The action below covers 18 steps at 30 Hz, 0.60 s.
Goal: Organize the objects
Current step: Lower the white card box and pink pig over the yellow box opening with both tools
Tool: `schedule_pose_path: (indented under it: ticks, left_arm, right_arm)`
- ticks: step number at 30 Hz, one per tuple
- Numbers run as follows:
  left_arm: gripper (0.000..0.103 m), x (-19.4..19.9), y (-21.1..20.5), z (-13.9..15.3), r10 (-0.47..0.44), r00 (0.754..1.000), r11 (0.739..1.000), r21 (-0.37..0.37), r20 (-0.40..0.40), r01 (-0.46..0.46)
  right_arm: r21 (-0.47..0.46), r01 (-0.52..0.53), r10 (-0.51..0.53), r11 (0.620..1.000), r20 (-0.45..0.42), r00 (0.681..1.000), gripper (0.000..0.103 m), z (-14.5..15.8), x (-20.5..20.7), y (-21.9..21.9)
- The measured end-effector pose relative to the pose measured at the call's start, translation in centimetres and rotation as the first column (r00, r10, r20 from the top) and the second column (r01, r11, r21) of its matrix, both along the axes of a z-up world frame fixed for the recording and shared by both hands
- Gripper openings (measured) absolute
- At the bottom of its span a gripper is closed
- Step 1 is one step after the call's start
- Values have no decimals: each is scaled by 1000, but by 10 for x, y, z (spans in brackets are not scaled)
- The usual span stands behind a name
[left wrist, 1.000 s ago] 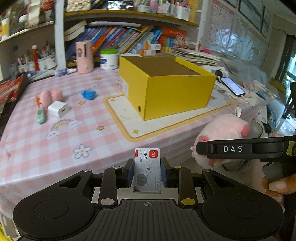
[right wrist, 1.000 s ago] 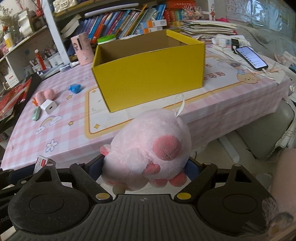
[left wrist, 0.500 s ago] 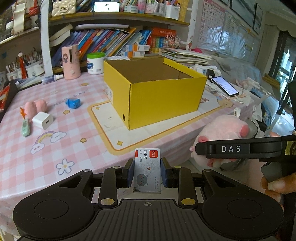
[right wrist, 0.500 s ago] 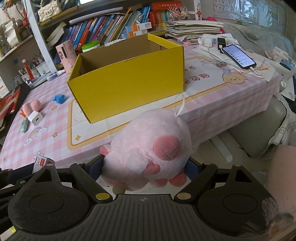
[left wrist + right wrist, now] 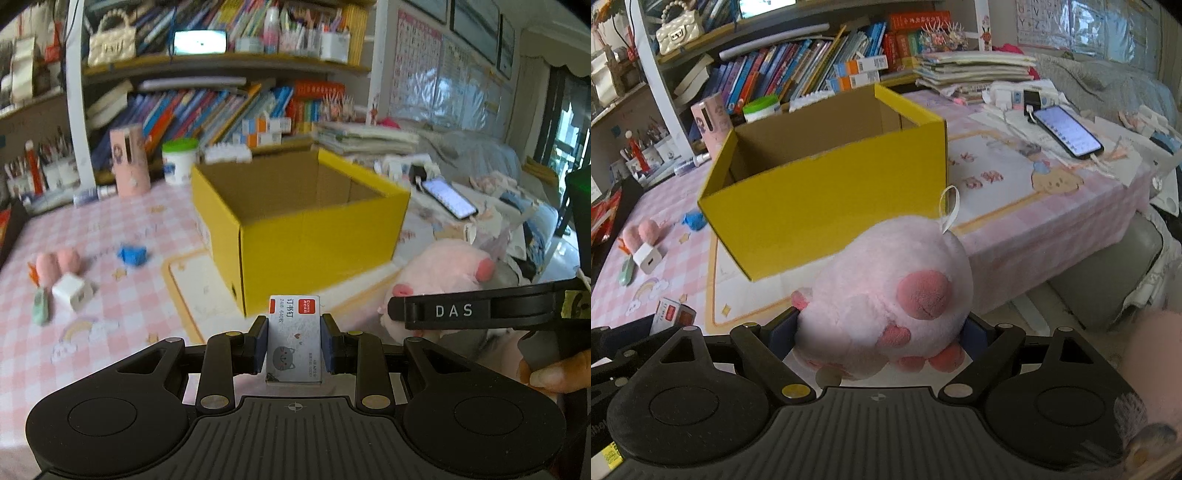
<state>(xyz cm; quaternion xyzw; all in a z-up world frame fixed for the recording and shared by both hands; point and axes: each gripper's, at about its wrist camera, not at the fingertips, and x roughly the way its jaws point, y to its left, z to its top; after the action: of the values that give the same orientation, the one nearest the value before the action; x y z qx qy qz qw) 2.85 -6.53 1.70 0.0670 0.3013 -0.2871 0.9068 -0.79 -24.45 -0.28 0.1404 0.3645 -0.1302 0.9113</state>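
Left gripper: the 2 jaws are closed against the long sides of a small staple box, held upright with its red-and-white label end pointing forward. The gripper is in the air at the near edge of the table, just short of the yellow cardboard box.

Right gripper: the jaws are spread wide and pressed into the sides of a pink plush toy, which fills the gap between them. The toy's white hang loop points up toward the box. In the left view the same toy sits to the right of the staple box, beside the table edge.

Yellow cardboard box: open at the top, standing on a cream mat with an orange border (brown interior; contents cannot be determined).

On the pink checked cloth to the left of the box: a blue toy, a white charger cube, a pink fluffy item and a pale green item. A smartphone lies screen-up to the right of the box, on its cable.
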Motion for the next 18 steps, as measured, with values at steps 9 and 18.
schedule_pose_path:
  ticks: [9,18]
  left_arm:
    - [28,29,-25,25,19,994,1000,-9,109,-18]
    - [28,67,-56,39,63,982,998,-10,177,-63]
  right_arm:
    - [-51,-10,19,999,175,984,86,39,29,-23]
    - [-113,-80,111,990,297,948,86,72,81,-53]
